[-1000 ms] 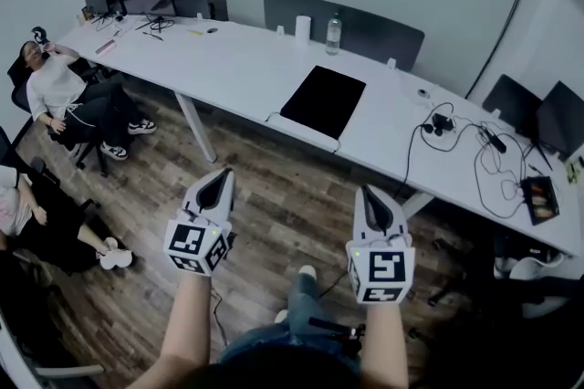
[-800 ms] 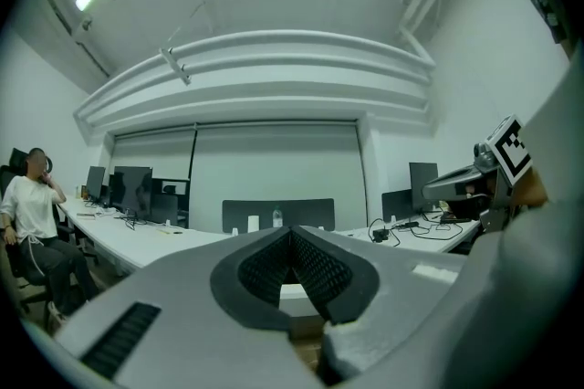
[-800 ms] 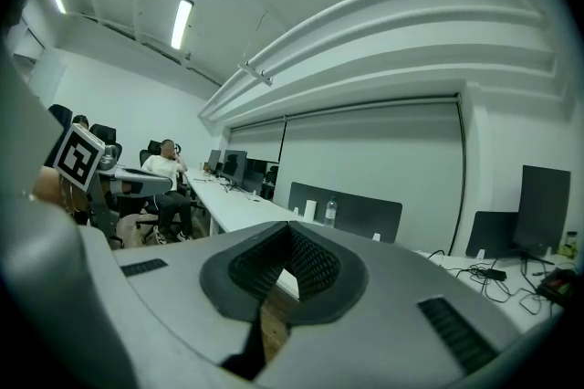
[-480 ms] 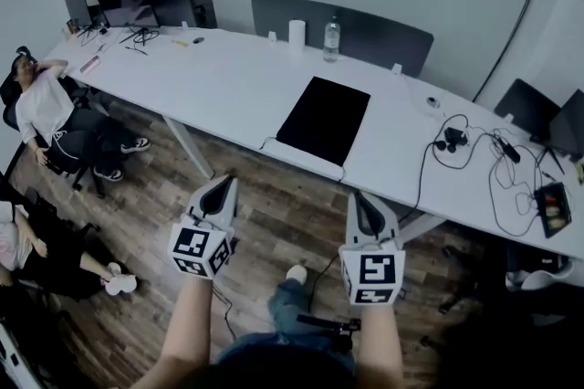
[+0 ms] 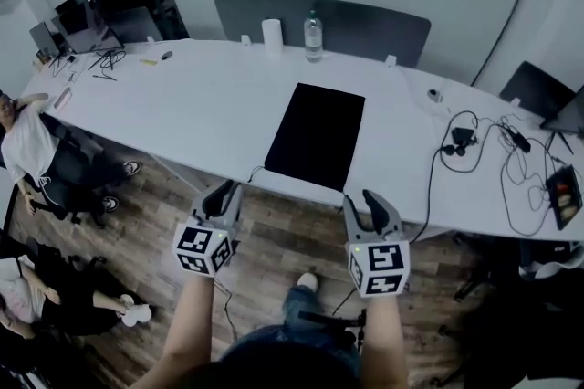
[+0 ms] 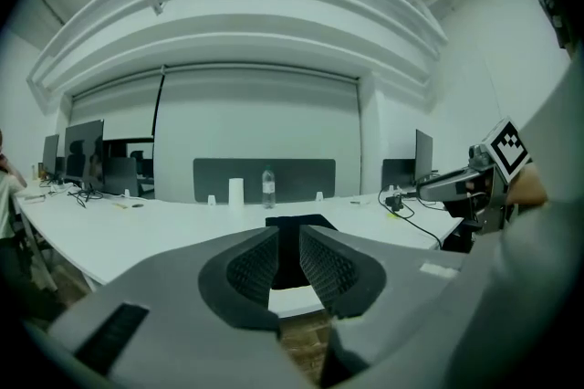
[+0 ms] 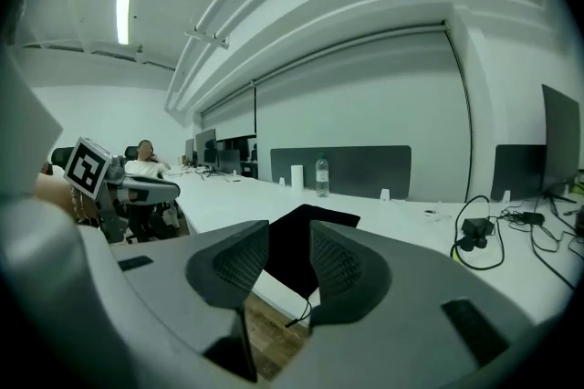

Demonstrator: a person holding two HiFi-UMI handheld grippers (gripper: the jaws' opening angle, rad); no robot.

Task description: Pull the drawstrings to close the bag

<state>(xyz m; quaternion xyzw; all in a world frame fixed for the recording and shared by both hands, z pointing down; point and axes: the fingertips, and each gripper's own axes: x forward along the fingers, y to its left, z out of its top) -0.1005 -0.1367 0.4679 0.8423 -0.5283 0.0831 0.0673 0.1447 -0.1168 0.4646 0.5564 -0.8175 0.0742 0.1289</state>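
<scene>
A flat black bag (image 5: 315,136) lies on the long white table (image 5: 182,95), its near end at the table's front edge. A thin drawstring (image 5: 259,169) hangs off that end. Both grippers hover over the wood floor just short of the table. My left gripper (image 5: 222,193) points at the bag's near left corner, my right gripper (image 5: 374,203) at its near right corner. Both pairs of jaws are opening and nothing is between them. The bag (image 6: 314,221) shows beyond my left gripper (image 6: 288,243), and the bag (image 7: 321,215) also beyond my right gripper (image 7: 288,239).
A water bottle (image 5: 313,36) and a white roll (image 5: 271,35) stand at the table's far edge before a grey divider (image 5: 365,17). Black cables and plugs (image 5: 470,141) spread over the table's right part. People sit on chairs (image 5: 32,150) at the left.
Both grippers have come closer to the table's front edge and the bag. Their jaws, shut before, now stand apart.
</scene>
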